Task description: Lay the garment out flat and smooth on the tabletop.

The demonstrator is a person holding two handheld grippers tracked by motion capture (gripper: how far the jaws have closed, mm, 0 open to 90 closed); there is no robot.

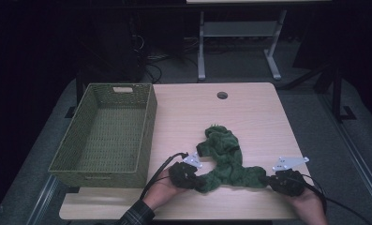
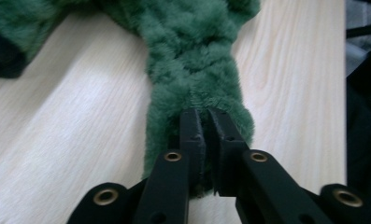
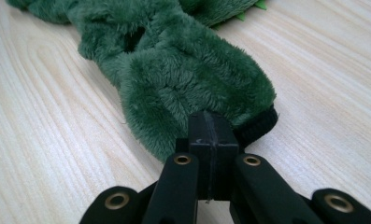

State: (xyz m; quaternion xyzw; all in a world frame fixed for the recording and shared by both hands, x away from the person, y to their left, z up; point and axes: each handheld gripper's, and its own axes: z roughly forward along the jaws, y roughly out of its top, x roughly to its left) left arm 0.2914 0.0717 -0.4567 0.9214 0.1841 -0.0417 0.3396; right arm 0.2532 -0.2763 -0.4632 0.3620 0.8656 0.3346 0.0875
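Observation:
A fuzzy green garment (image 1: 226, 159) with dark cuffs lies crumpled on the light wooden table (image 1: 249, 108), toward its front. My left gripper (image 1: 193, 178) is shut on the end of one fluffy sleeve (image 2: 192, 70), its jaws pinched together on the pile, with a small gap left between the fingertips (image 2: 191, 123). My right gripper (image 1: 270, 179) is shut on the other end of the green garment (image 3: 192, 74), right by its black ribbed cuff (image 3: 260, 123). A hand holds each gripper at the table's front edge.
An empty green woven basket (image 1: 148, 126) stands on the table's left side, close to the left gripper. A round cable hole (image 1: 222, 95) sits near the far edge. Beyond the table are a white desk frame (image 1: 240, 33) and dark floor.

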